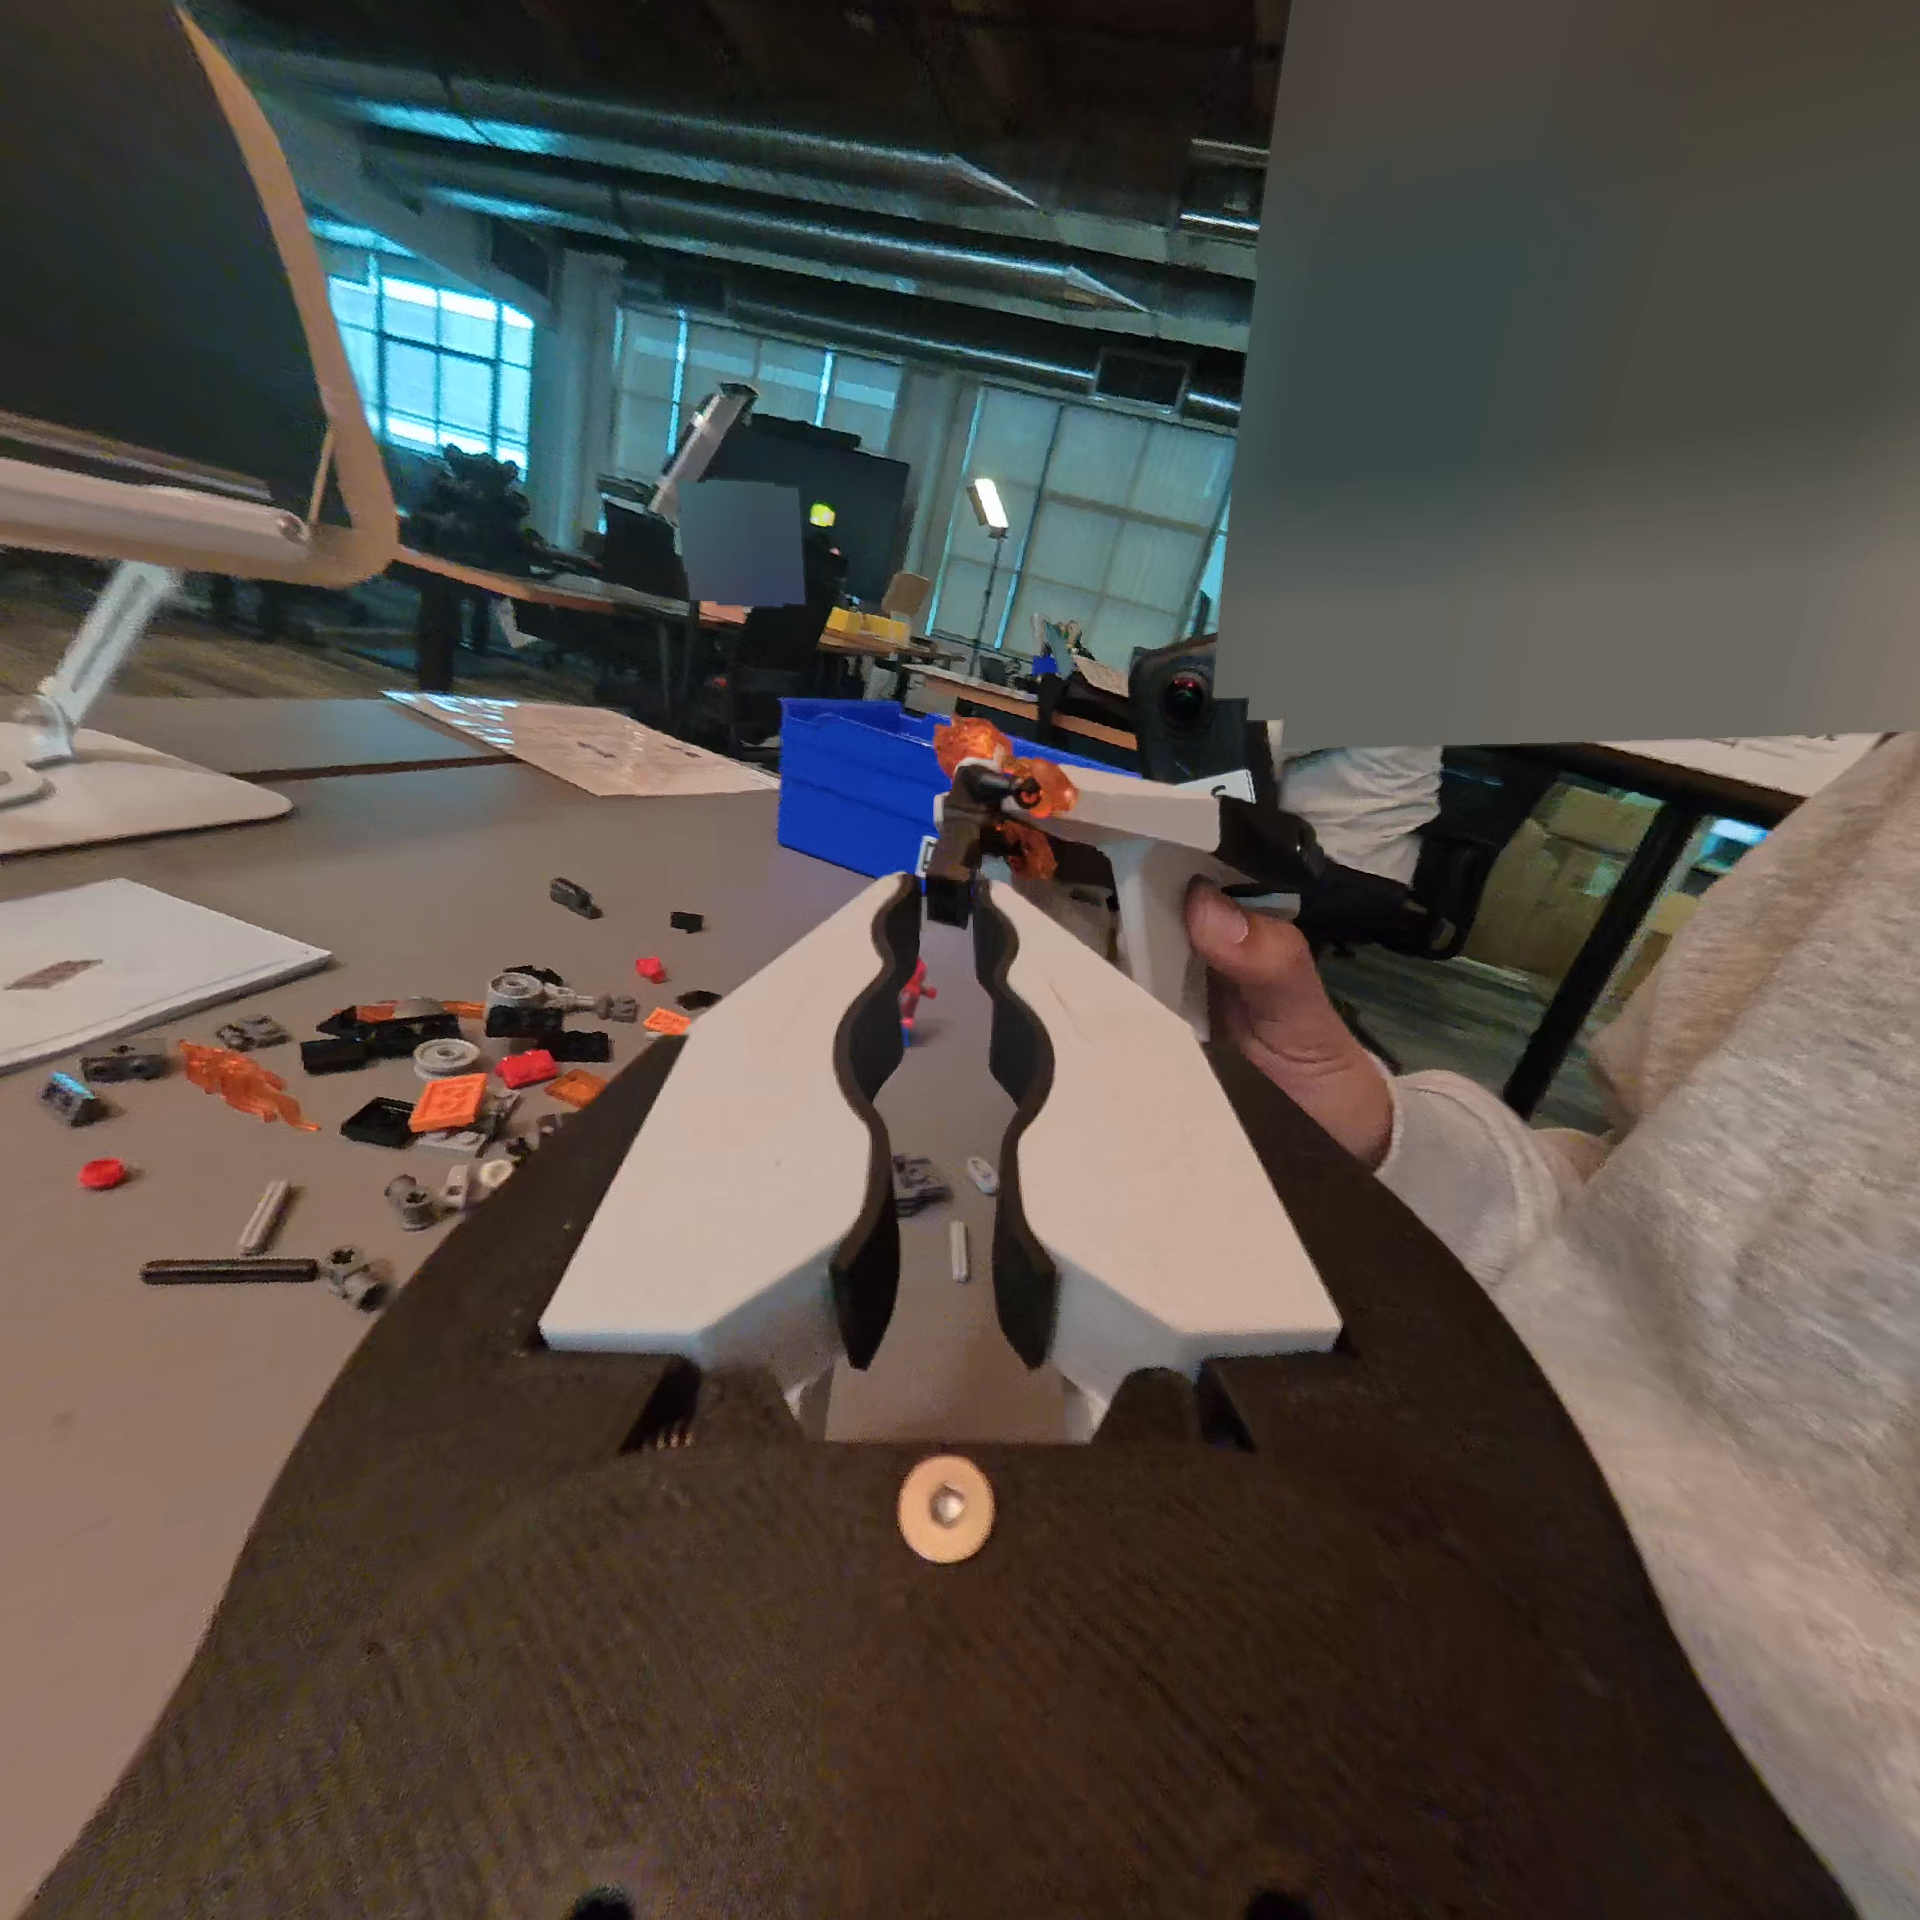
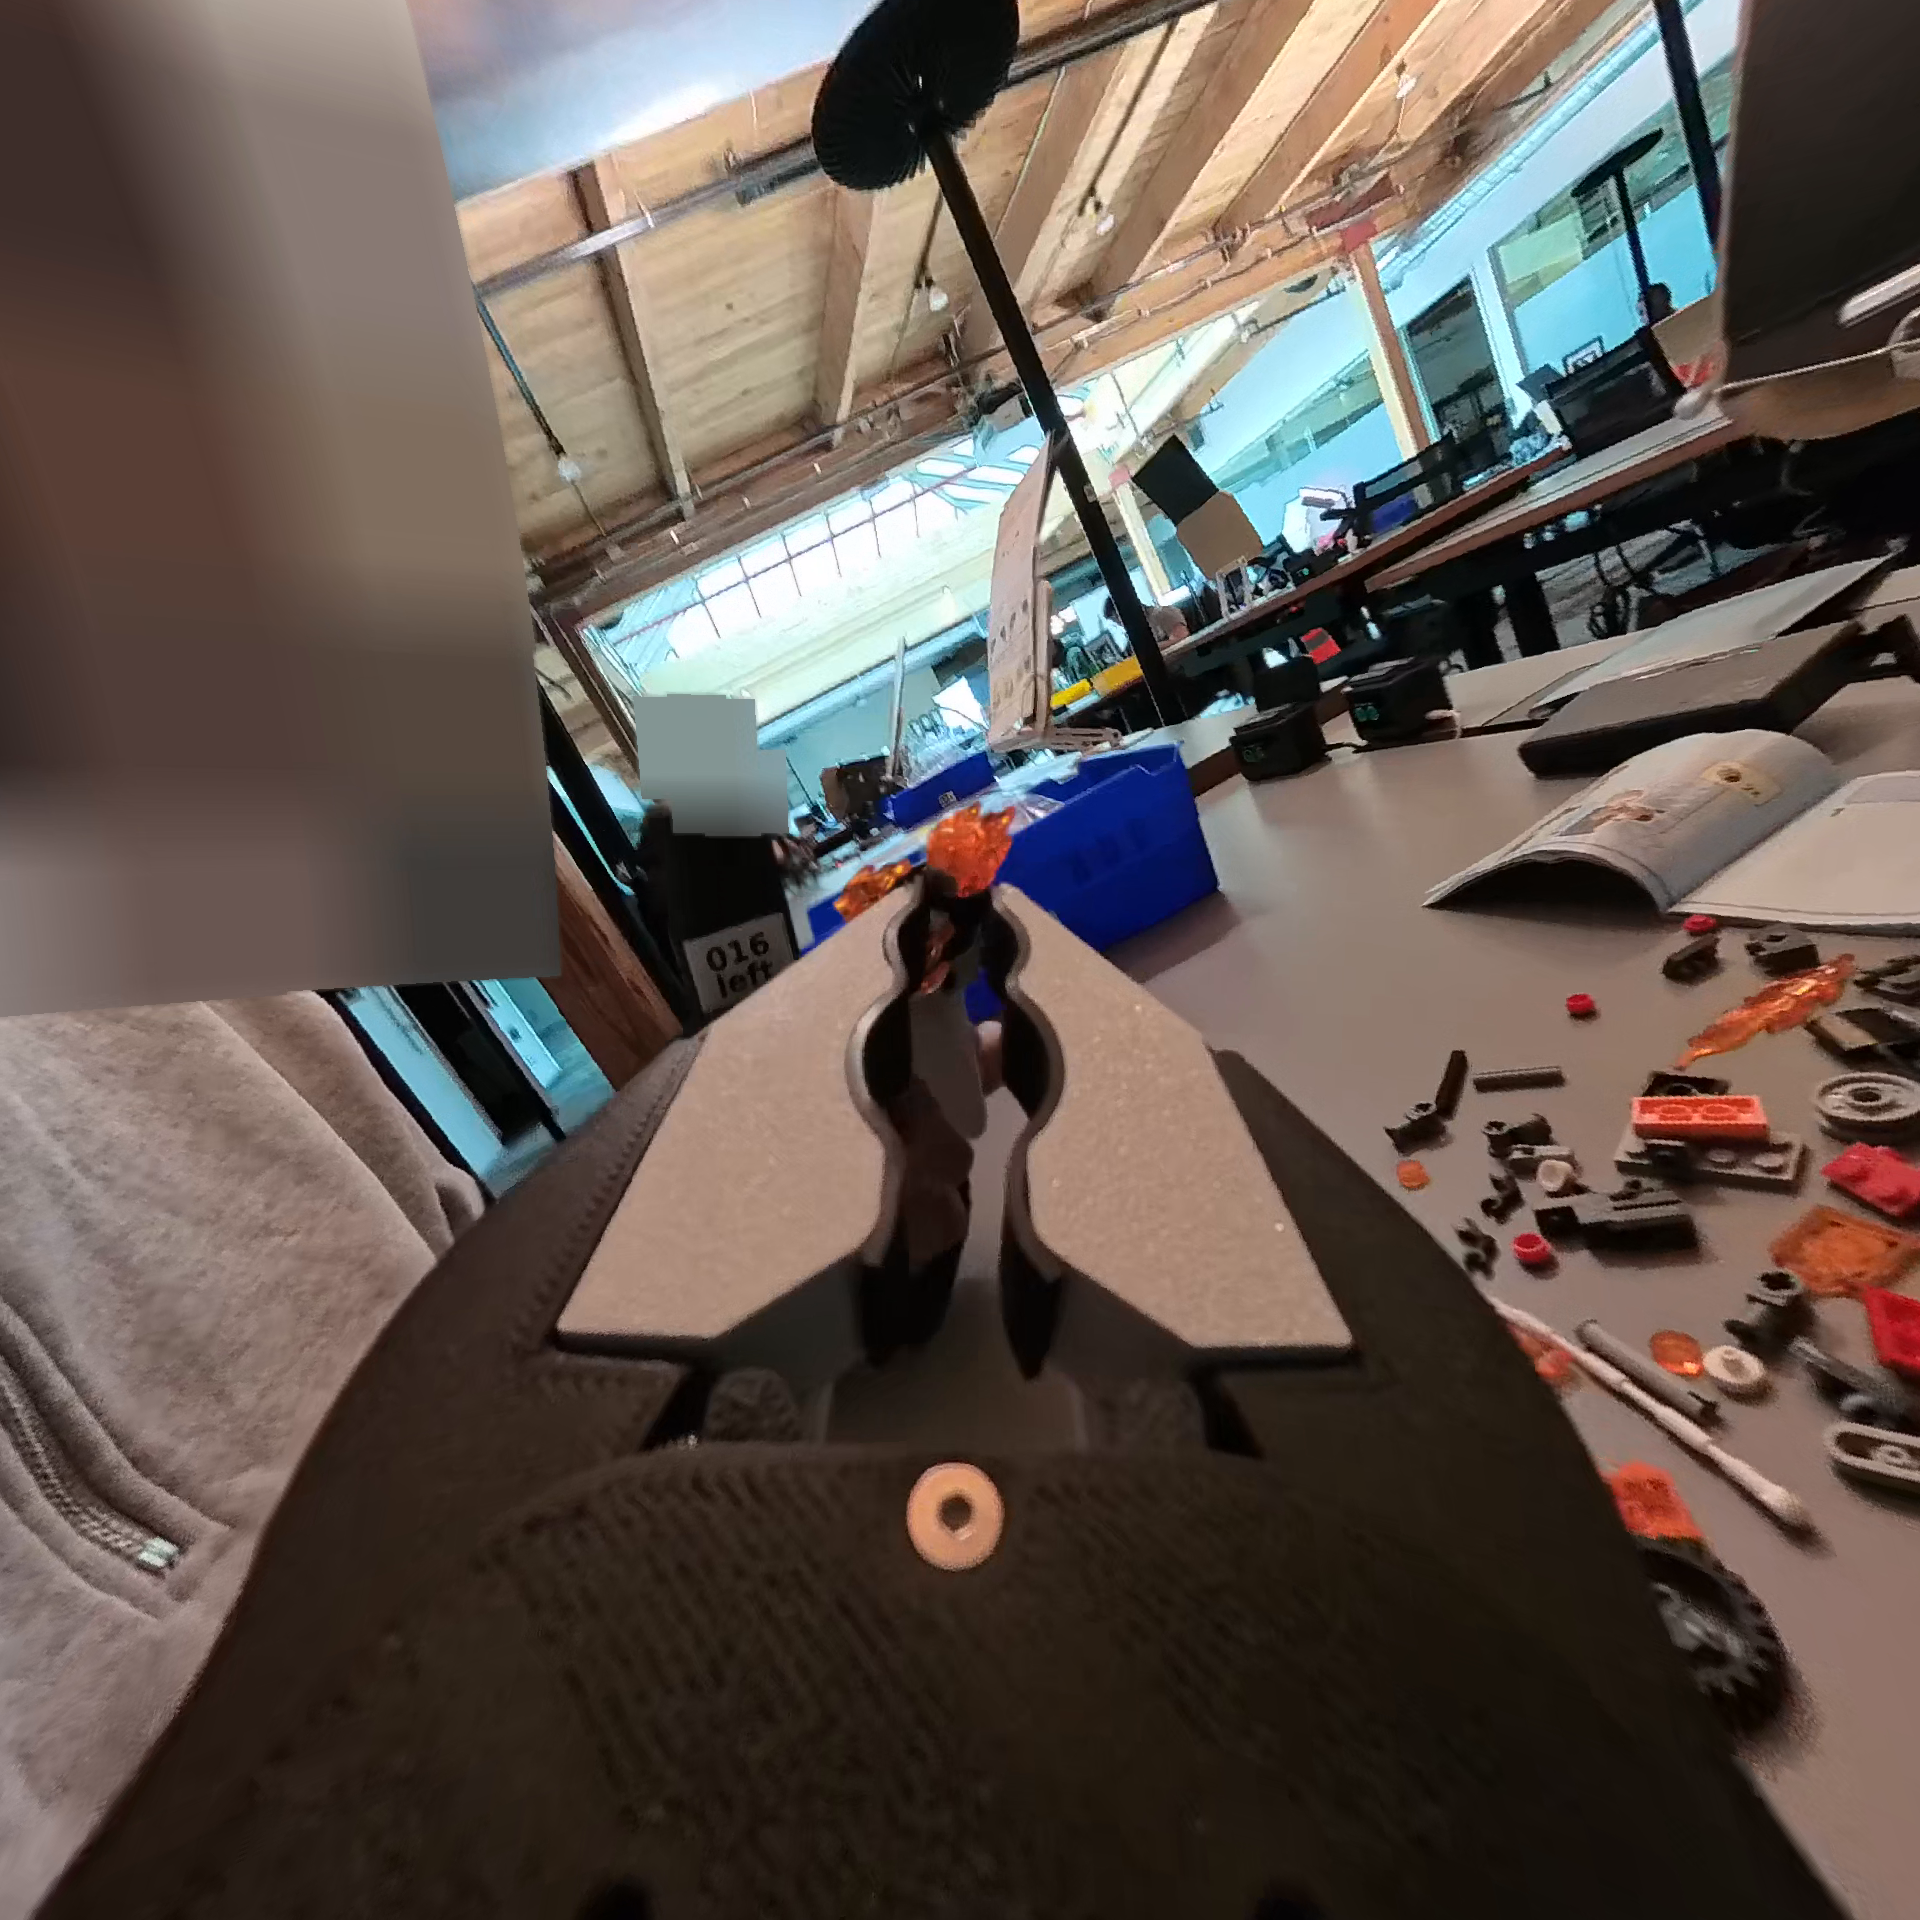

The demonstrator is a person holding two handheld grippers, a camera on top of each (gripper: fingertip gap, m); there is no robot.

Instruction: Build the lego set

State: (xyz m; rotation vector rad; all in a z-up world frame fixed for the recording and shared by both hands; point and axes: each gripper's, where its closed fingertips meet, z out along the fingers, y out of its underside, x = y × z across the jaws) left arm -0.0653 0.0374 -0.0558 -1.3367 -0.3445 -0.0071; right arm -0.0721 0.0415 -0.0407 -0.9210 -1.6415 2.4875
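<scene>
My left gripper (image 1: 951,899) is shut on the black lower end of a small grey and black lego assembly (image 1: 966,831), held above the table. The right gripper (image 1: 1003,790) comes in from the right, held by a hand (image 1: 1268,987), and is closed on the assembly's top by the clear orange flame pieces (image 1: 977,748). In the right wrist view my right gripper (image 2: 956,920) is shut on the assembly, with an orange flame (image 2: 966,842) sticking up past the tips. Loose lego pieces (image 1: 447,1070) lie on the grey table (image 1: 416,862); they also show in the right wrist view (image 2: 1714,1143).
A blue bin (image 1: 852,790) stands just behind the assembly, also in the right wrist view (image 2: 1101,842). An open instruction booklet (image 2: 1662,831) lies behind the pieces. A white monitor stand (image 1: 104,769) is at the far left. A small red figure (image 1: 914,997) lies below the left fingers. Only a small space, under 4 cm, lies between the two pairs of fingers.
</scene>
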